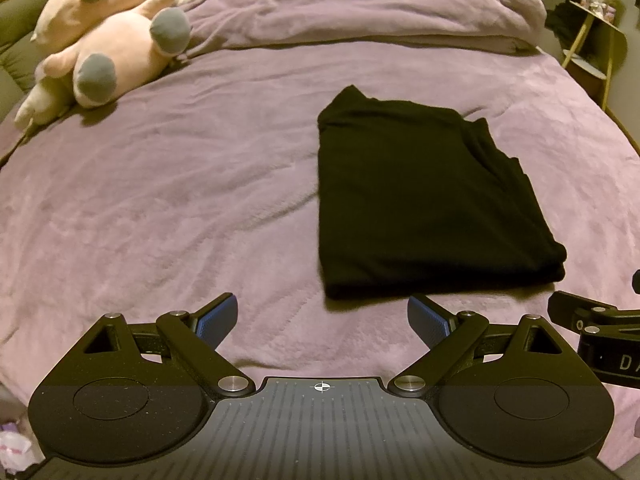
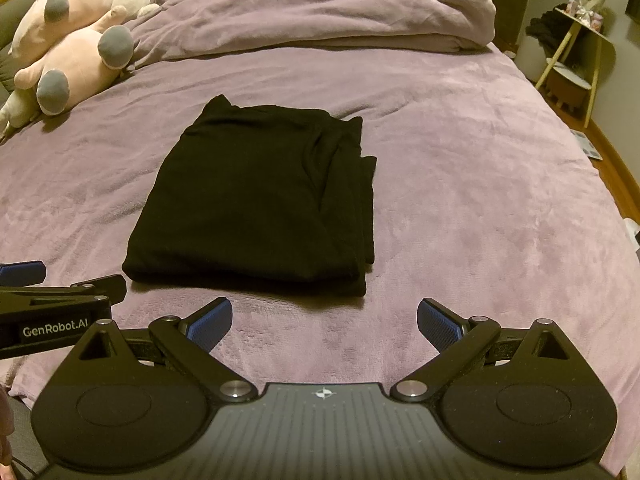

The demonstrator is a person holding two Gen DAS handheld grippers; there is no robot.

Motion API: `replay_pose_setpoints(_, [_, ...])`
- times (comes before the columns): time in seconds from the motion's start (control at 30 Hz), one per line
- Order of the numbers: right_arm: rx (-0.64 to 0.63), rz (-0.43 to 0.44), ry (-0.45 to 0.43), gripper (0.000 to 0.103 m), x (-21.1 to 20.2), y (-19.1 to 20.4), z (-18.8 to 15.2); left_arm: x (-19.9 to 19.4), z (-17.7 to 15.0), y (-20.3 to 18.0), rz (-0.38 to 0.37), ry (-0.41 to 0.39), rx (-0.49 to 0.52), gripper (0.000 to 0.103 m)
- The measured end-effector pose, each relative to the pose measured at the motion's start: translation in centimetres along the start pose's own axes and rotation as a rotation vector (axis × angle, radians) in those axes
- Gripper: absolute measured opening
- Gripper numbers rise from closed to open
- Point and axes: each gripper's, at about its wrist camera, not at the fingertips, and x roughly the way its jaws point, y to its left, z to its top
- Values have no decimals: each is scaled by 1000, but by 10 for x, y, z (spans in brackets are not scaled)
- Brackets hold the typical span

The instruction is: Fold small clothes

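A black garment [image 1: 424, 200] lies folded into a rectangle on the purple bed cover [image 1: 180, 208]; it also shows in the right wrist view [image 2: 260, 200]. My left gripper [image 1: 322, 320] is open and empty, just short of the garment's near edge and a little to its left. My right gripper [image 2: 324, 322] is open and empty, just short of the near edge and a little to its right. Part of the right gripper shows at the right edge of the left wrist view [image 1: 600, 332], and part of the left gripper shows at the left edge of the right wrist view [image 2: 52, 308].
A pink and white plush toy [image 1: 108, 40] lies at the far left of the bed. A bunched purple duvet [image 1: 360, 4] lies across the far end. A small side table with clutter [image 2: 576, 40] stands beyond the bed's right edge.
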Motion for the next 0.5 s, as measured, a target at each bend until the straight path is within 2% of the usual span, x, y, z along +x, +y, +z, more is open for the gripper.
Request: replay_pose_setpoints(0.5, [-2,5,0,99,0,0,1,2,4,4,-15,12,-16,96])
